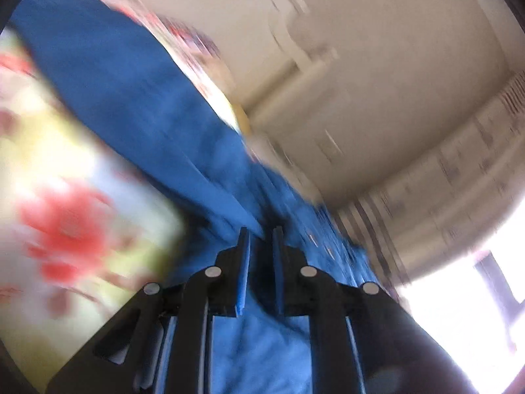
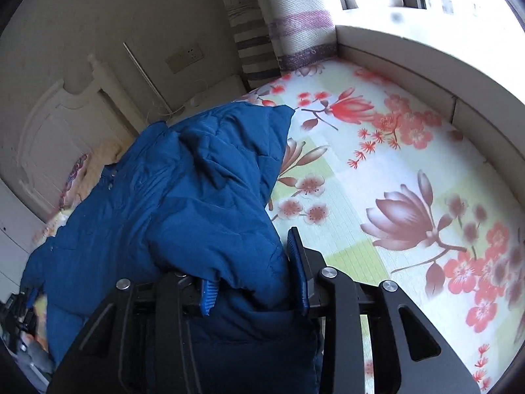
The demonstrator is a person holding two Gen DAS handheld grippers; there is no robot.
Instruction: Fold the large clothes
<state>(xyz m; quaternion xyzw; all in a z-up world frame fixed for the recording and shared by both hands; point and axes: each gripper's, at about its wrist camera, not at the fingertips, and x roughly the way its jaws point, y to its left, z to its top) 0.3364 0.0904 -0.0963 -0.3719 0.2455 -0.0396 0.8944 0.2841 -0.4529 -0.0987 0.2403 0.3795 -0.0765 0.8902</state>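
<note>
A large blue padded jacket point(image 2: 170, 197) lies bunched on the flowered bed sheet point(image 2: 377, 164), its bulk toward the left of the right wrist view. My right gripper point(image 2: 251, 252) is shut on a thick fold of it; the fold fills the gap and hides the left finger, while the right finger point(image 2: 297, 262) shows beside it. The left wrist view is blurred. There my left gripper point(image 1: 261, 229) is shut on blue jacket point(image 1: 131, 98) fabric, which stretches up and to the left from the tips over the sheet point(image 1: 65, 180).
A white headboard point(image 2: 65, 124) and a wall with a socket point(image 2: 185, 57) stand behind the bed. A striped curtain point(image 2: 295, 26) hangs at the back. A low white ledge point(image 2: 426, 75) borders the bed on the right. Clutter lies at the far left edge point(image 2: 23, 312).
</note>
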